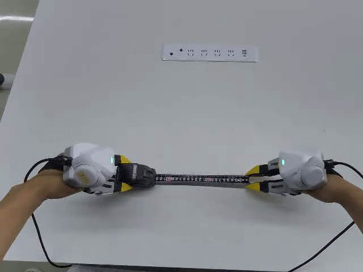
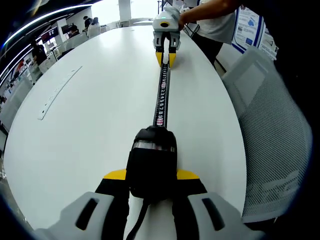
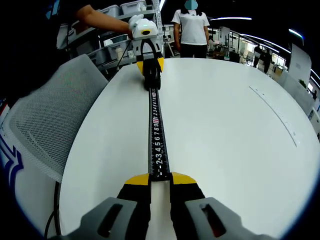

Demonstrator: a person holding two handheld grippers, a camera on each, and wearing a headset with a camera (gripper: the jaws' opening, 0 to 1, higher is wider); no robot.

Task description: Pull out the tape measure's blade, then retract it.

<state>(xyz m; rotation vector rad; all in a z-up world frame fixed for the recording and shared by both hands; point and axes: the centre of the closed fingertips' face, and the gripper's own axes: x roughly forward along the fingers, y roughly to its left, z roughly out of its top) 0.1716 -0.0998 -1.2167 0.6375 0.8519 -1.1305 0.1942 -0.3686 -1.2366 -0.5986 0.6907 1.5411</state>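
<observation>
Tape lies parallel to the near edge of the table (image 1: 170, 102), close to it. Left gripper (image 1: 127, 173) clamped on the black case (image 1: 143, 175), one jaw on either flank, case toward the near-left corner. Right gripper (image 1: 252, 178) pinched together on the tip end of the blade (image 1: 201, 179), toward the near-right corner. Blade spans the gap between them, straight, numbered face up, low over the tabletop; cannot tell whether it touches the surface. Grippers well apart. Power strip (image 1: 210, 53) near the far edge, well clear of the work. Reading: the pull-out looks done or close to it, with a good run of blade out; retraction not yet begun. Next move, as I judge it: walk the right gripper toward the case along the blade's own line, holding the pinch until the tip meets the case mouth, while the left keeps the case steady. Letting go early would risk the blade whipping in; drifting off line would risk a kink.
</observation>
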